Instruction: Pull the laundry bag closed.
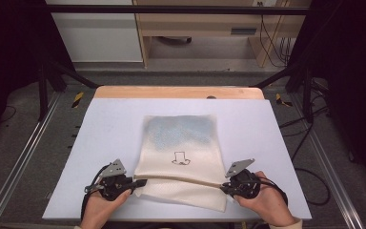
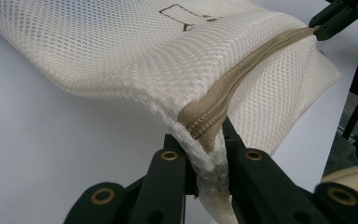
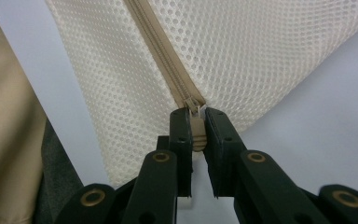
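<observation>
Hands at near edge of table (image 1: 100,124). Left gripper (image 1: 140,182) clamped on mesh bag (image 1: 181,157) corner at zipper (image 1: 181,179) end; right gripper (image 1: 224,187) pinched shut on zipper pull (image 3: 196,133). Bag lies mid-table toward near edge. Keep left anchor firm, zipper line taut, draw pull straight along teeth.

1. The left tool (image 1: 140,182) is held in the person's left hand (image 1: 100,206), low at the near edge, pointing toward the right; its jaws are closed.
2. The right tool (image 1: 222,186) sits in the right hand (image 1: 267,202), pointing left, jaws also pressed closed.
3. Both forearms enter from below.
</observation>
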Demonstrator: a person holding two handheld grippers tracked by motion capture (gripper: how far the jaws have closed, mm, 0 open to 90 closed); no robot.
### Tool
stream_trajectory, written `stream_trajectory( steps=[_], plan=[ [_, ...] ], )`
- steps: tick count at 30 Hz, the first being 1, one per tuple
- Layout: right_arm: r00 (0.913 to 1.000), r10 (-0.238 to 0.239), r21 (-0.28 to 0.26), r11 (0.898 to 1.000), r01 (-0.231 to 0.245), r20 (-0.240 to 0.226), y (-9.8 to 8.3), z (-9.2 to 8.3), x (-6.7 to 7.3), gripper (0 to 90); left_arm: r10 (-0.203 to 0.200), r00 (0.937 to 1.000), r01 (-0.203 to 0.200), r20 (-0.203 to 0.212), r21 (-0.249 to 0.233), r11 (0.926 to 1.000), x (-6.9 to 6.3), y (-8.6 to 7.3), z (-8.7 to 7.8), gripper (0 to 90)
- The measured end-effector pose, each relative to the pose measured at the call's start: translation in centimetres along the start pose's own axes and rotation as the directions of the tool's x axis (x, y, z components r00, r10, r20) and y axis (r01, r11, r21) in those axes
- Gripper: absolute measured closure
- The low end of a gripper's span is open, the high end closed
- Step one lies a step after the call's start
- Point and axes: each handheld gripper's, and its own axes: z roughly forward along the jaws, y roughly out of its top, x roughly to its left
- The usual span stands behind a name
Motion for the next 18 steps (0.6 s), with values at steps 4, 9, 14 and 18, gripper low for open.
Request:
stream_trajectory(
  steps=[4,9,14,18],
  plan=[
    [1.0,0.002,-0.001,1.0,-0.002,-0.001,-0.07,0.0,-0.05,81.8,-0.002,1.0,0.002,0.002,0.003,1.0,0.0,0.01,0.03,84.3],
    [1.0,0.007,0.0,1.0,-0.007,-0.004,-0.11,-0.06,-0.08,81.8,-0.003,1.0,0.003,0.001,0.003,1.0,-0.01,-0.01,0.01,84.2],
    [1.0,0.002,0.006,1.0,-0.003,0.001,0.03,0.09,0.0,81.1,0.003,0.9996,-0.002,-0.027,0.049,0.9988,-0.19,0.0,0.08,76.2],
    [0.9992,0.036,-0.034,0.999,-0.035,0.018,0.4,-0.01,0.17,59.2,-0.011,0.9969,0.016,-0.078,0.069,0.9975,-0.45,0.04,-0.15,47.1]
  ],
)
